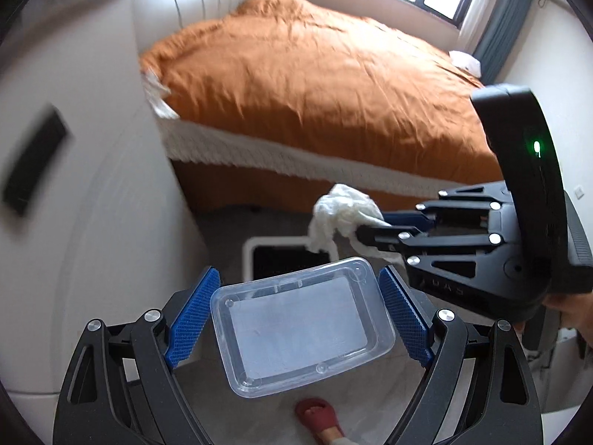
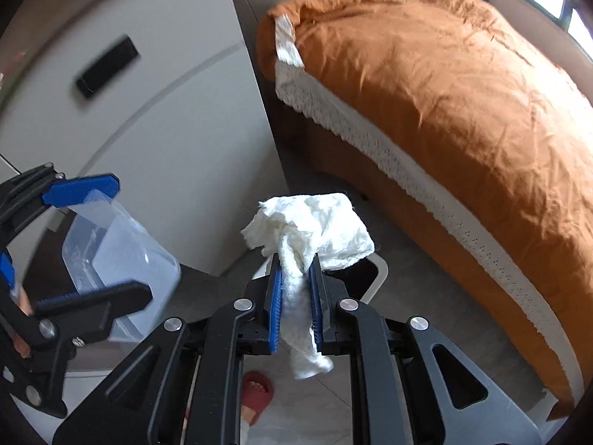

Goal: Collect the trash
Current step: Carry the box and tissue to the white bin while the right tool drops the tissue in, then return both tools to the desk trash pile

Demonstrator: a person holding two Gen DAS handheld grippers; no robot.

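The right claw (image 2: 295, 296) is clamped on a crumpled tissue (image 2: 311, 230), and the left claw (image 1: 296, 319) grips a clear plastic box (image 1: 302, 328) by its sides. Both hang above the white bin (image 1: 255, 250) beside the bed (image 1: 315, 85), probably ready for dropping.

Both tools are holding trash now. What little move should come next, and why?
Probably lower the right tool a little toward the bin and let go. It is shut on the tissue, which hangs about over the bin's opening. The left tool holds the plastic box nearer the camera, so that should likely go second.
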